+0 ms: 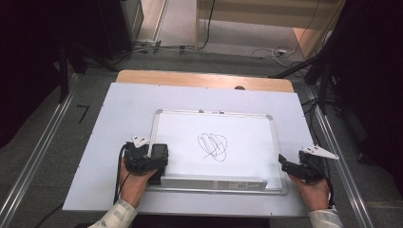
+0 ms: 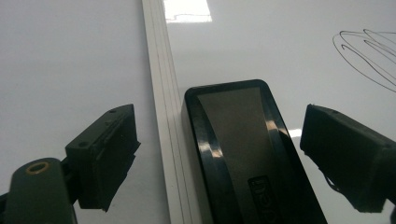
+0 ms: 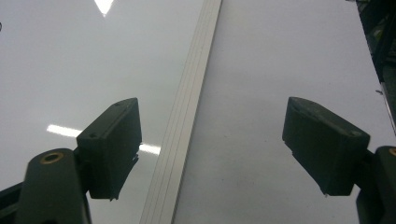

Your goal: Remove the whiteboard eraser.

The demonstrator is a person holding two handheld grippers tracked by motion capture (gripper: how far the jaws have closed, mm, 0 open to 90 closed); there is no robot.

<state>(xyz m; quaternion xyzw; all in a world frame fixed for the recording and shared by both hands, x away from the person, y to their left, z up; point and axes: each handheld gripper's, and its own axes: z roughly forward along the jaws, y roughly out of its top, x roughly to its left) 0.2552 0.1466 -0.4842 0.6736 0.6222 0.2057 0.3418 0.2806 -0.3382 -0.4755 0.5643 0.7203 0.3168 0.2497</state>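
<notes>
A whiteboard [image 1: 216, 113] with a silver frame lies flat on the table, a black scribble [image 1: 212, 145] near its middle. A black eraser [image 1: 160, 151] rests on the board's lower left corner. My left gripper [image 1: 152, 165] is open around it. In the left gripper view the eraser [image 2: 243, 154] lies between the wide jaws of the left gripper [image 2: 219, 121], with gaps on both sides; the left jaw stands outside the frame strip [image 2: 163, 116]. My right gripper [image 1: 285, 164] is open and empty at the board's right edge, straddling the frame strip [image 3: 187, 126] in the right gripper [image 3: 212, 112] view.
The board sits on a white sheet [image 1: 119, 104] that covers a wooden table [image 1: 190, 78]. Metal floor rails [image 1: 33, 161] run along both sides. Cables [image 1: 271, 52] lie on the floor beyond the table, and dark stands flank the far corners.
</notes>
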